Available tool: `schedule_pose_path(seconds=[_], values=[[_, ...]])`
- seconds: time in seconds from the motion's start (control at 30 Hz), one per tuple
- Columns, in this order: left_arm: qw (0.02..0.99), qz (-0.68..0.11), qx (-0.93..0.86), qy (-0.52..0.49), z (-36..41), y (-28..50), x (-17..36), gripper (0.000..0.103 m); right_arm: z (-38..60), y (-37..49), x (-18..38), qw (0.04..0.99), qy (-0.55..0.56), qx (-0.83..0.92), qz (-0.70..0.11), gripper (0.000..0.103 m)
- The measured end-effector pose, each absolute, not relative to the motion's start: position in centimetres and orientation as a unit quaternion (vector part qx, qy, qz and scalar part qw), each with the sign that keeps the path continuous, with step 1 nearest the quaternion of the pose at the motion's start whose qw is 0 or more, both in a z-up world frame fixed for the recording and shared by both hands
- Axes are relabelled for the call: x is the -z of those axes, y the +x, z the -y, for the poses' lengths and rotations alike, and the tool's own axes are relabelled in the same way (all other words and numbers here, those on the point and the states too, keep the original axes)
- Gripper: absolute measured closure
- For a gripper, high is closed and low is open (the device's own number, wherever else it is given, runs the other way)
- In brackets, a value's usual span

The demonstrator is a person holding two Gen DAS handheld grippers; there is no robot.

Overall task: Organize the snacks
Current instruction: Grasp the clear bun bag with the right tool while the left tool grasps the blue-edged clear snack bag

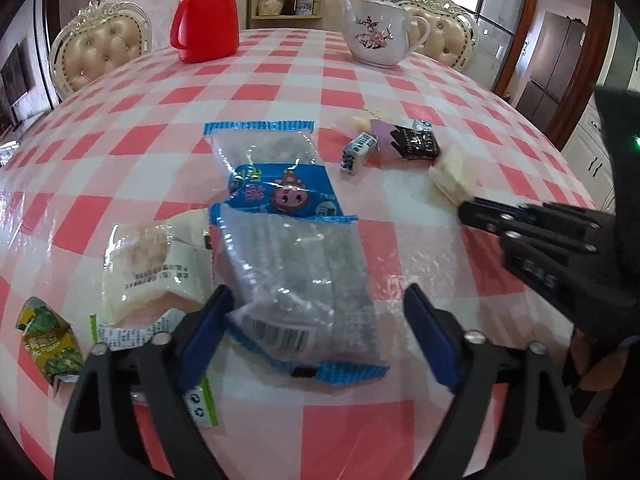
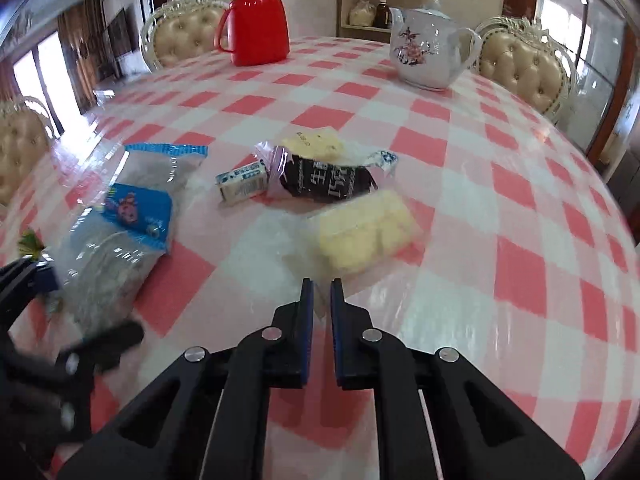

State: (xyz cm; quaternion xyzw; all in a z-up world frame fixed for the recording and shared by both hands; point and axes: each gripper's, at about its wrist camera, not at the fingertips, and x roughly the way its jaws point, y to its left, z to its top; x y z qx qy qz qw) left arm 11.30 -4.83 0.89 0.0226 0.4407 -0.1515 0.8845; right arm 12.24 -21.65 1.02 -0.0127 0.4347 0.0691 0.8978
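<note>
On the checkered counter (image 1: 280,76) the snacks lie scattered. Nearest the left tongs (image 1: 316,340) is a clear packet with blue ends (image 1: 296,280), its lower half lying between the spread blades, which stand either side of it without pressing. A second blue packet (image 1: 268,160) lies just beyond, a white wrapped cake (image 1: 156,268) and a green sachet (image 1: 48,336) to its left. The right tongs (image 2: 320,292) are pressed together on the clear edge of a pale yellow snack bag (image 2: 364,232) — beyond it sit a dark packet (image 2: 324,180) and a small blue-and-white candy (image 2: 242,186). A red flask (image 2: 256,20) and teapot (image 2: 428,48) stand far back.
</note>
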Motion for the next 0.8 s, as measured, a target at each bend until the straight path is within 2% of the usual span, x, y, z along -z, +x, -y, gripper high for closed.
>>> schedule_pose_path(seconds=[0.07, 0.13, 0.17, 0.2, 0.23, 0.27, 0.33, 0.47, 0.6, 0.67, 0.7, 0.77, 0.8], values=[[0.887, -0.438, 0.145, 0.02, 4.4, 11.3, -1.0, 0.036, 21.9, 11.9, -1.0, 0.897, -0.004, -0.073, -0.437, 0.095], [0.887, -0.436, 0.154, 0.003, 3.9, 11.3, -1.1, 0.036, 22.5, 11.8, -0.9, 0.889, 0.028, -0.089, -0.449, 0.088], [0.887, -0.435, 0.158, 0.0, 3.8, 11.3, -1.2, 0.031, 23.0, 11.7, -1.0, 0.883, 0.05, -0.1, -0.456, 0.085], [0.886, -0.434, 0.16, 0.002, 3.9, 11.3, -1.2, 0.02, 23.5, 11.4, -1.0, 0.878, 0.066, -0.104, -0.462, 0.083], [0.886, -0.435, 0.16, 0.006, 4.1, 11.3, -1.2, 0.018, 23.9, 11.1, -1.1, 0.875, 0.08, -0.109, -0.465, 0.071], [0.885, -0.438, 0.157, 0.01, 4.3, 11.4, -1.1, 0.016, 24.3, 10.9, -1.2, 0.874, 0.089, -0.107, -0.465, 0.045], [0.884, -0.443, 0.148, 0.015, 4.5, 11.6, -1.0, 0.013, 25.1, 10.8, -1.5, 0.884, 0.085, -0.042, -0.458, 0.015], [0.885, -0.443, 0.146, 0.014, 4.6, 11.7, -1.0, 0.012, 24.8, 13.2, -1.2, 0.885, 0.1, -0.021, -0.454, 0.017], [0.885, -0.443, 0.146, 0.014, 4.5, 11.7, -1.0, 0.012, 22.1, 16.1, -0.5, 0.887, 0.028, 0.016, -0.46, 0.017], [0.884, -0.443, 0.146, 0.015, 4.5, 11.7, -0.9, 0.011, 21.2, 17.0, -0.4, 0.888, 0.006, 0.016, -0.46, 0.022], [0.884, -0.444, 0.148, 0.015, 4.5, 11.7, -0.9, 0.01, 21.1, 17.0, -0.4, 0.889, 0.001, 0.002, -0.457, 0.029], [0.883, -0.444, 0.149, 0.015, 4.5, 11.7, -0.9, 0.009, 20.9, 16.4, -0.6, 0.893, -0.019, -0.031, -0.449, 0.062], [0.884, -0.444, 0.149, 0.015, 4.5, 11.7, -0.9, 0.009, 21.2, 16.1, -0.7, 0.893, -0.024, -0.034, -0.449, 0.064]])
